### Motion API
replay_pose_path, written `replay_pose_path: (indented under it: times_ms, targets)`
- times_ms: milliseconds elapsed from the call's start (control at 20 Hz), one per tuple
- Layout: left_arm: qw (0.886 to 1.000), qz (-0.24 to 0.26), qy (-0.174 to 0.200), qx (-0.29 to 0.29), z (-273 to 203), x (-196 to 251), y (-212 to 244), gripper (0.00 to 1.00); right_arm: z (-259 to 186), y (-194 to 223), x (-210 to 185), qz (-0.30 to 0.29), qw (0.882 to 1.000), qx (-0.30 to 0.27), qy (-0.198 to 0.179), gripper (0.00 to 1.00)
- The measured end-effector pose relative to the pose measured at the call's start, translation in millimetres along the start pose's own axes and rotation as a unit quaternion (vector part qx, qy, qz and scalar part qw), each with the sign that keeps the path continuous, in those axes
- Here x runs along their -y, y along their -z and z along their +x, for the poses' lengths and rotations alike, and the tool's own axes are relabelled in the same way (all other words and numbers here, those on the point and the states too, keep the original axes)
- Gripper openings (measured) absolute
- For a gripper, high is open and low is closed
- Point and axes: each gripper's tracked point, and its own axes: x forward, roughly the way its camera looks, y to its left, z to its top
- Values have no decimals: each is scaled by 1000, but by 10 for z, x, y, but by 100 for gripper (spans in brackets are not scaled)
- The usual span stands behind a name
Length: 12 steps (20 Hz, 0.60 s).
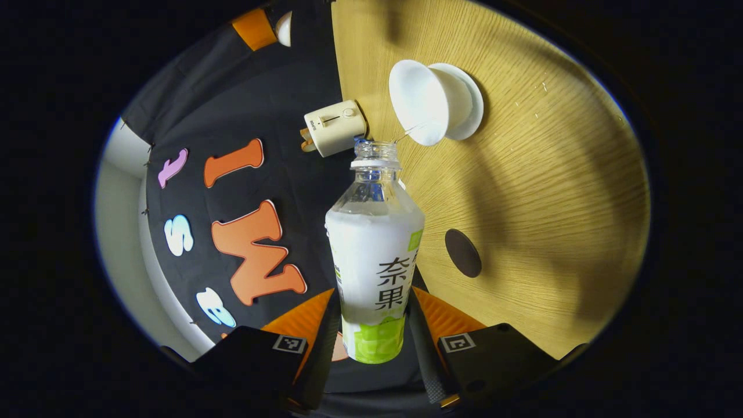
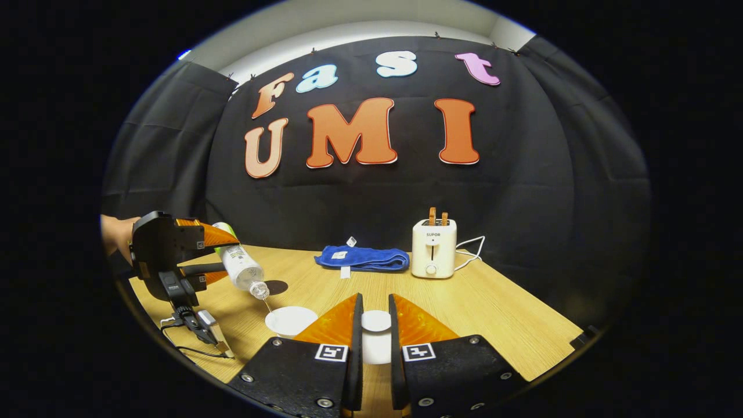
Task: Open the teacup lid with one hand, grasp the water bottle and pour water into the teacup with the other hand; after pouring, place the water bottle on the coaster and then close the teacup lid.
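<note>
My left gripper [image 1: 374, 302] is shut on a clear water bottle [image 1: 374, 255] with a white and green label, uncapped and tilted mouth-down. A thin stream of water runs from its mouth into the open white teacup [image 1: 421, 101], which sits on a white saucer [image 1: 471, 110]. A dark round coaster [image 1: 463, 252] lies on the wooden table nearer to me. In the right gripper view, my right gripper [image 2: 374, 299] is shut on the white teacup lid [image 2: 376, 321], held above the table to the right of the teacup [image 2: 290, 321]. There the left gripper [image 2: 212, 252] tips the bottle [image 2: 241, 267] over the cup.
A cream toaster [image 2: 433, 248] with a white cable stands at the back of the table, and a folded blue cloth [image 2: 363, 258] lies to its left. A hand [image 2: 116, 235] holds the left gripper; a cable hangs below it. The table's right edge [image 2: 572, 342] is close.
</note>
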Motion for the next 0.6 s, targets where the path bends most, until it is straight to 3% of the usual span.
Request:
replay_pose_path:
  times_ms: [600]
  targets:
    - [997,65,-18,27,36,-213,-225,67,-4,44,-29,20,1000,-3,-8,20]
